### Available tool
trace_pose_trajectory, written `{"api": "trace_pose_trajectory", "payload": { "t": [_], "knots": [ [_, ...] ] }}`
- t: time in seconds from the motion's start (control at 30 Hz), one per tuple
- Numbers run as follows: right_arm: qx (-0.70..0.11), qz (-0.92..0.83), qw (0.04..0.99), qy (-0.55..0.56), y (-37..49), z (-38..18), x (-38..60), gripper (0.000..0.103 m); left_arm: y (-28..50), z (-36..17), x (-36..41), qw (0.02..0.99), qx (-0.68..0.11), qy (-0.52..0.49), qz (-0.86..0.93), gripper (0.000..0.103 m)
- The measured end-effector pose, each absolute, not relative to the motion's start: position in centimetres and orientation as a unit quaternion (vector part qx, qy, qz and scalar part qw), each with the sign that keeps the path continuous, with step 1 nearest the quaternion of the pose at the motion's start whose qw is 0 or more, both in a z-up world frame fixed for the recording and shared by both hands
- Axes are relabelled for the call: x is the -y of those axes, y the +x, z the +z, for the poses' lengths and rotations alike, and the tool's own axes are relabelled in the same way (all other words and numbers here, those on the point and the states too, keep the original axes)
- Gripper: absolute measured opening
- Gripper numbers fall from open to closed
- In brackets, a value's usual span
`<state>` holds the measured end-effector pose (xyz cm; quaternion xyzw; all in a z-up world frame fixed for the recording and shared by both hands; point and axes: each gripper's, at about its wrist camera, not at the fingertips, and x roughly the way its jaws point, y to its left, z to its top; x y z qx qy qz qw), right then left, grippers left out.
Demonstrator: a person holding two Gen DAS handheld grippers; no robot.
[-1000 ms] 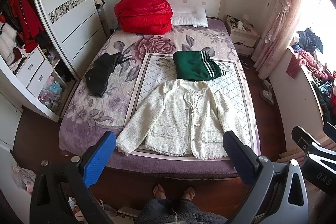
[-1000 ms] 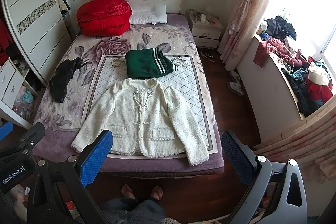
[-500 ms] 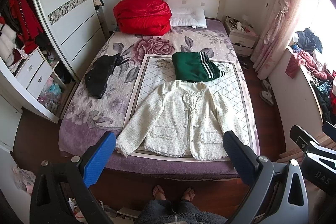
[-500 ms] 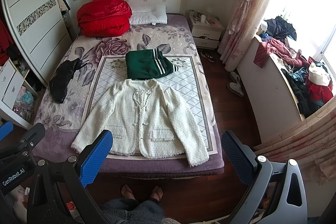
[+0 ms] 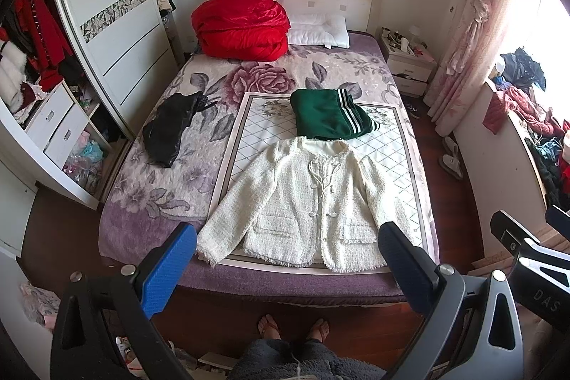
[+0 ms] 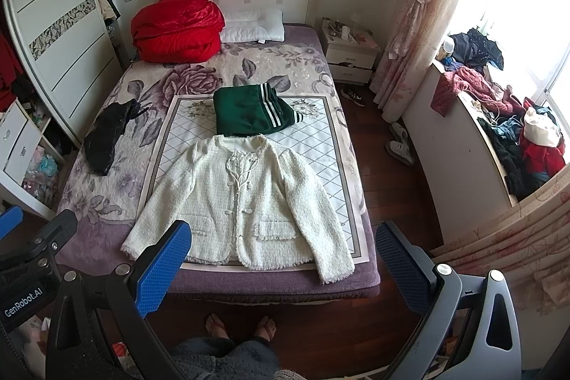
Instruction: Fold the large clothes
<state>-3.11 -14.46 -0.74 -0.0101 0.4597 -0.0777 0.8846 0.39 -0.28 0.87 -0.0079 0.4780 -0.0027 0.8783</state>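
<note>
Here, my left gripper [image 5: 285, 259] and right gripper [image 6: 283, 255], jaws spread wide and empty, hover above the jacket [image 5: 302, 205] lying flat on the bed [image 5: 142, 212]; thick, soft tweed, probably best pinched at the cuffs or hem.

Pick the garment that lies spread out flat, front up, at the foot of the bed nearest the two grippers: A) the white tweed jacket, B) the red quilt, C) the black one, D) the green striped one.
A: the white tweed jacket lies flat with sleeves out at the bed's near edge; the folded green garment sits beyond its collar.
</note>
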Motion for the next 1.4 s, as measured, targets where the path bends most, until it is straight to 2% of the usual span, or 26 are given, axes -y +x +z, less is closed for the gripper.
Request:
{"api": "trace_pose_trajectory", "payload": {
  "t": [0.8,1.03,1.23,1.3,1.37,1.4],
  "knots": [
    [-0.46,-0.077,0.885,-0.008,-2.8,-0.4,13.7,0.103,0.5,1.0,0.6,0.879,-0.477,-0.008,-0.005,0.103],
    [-0.469,-0.089,0.879,0.012,-0.3,-0.2,13.8,0.103,4.8,-0.1,1.1,0.89,-0.455,0.015,0.003,0.103],
    [-0.504,-0.14,0.846,0.098,4.5,-8.5,19.3,0.103,10.4,-7.6,2.3,0.89,-0.451,0.072,0.008,0.103],
    [-0.515,-0.158,0.831,0.14,5.5,-12.8,22.6,0.097,12.2,-11.3,3.1,0.879,-0.469,0.084,0.008,0.103],
    [-0.532,-0.188,0.81,0.16,6.0,-17.7,26.0,0.079,14.1,-15.0,4.6,0.866,-0.491,0.093,0.005,0.103],
    [-0.544,-0.199,0.797,0.17,6.4,-20.6,27.8,0.078,14.9,-17.0,5.3,0.86,-0.502,0.098,0.007,0.103]
  ]
}}
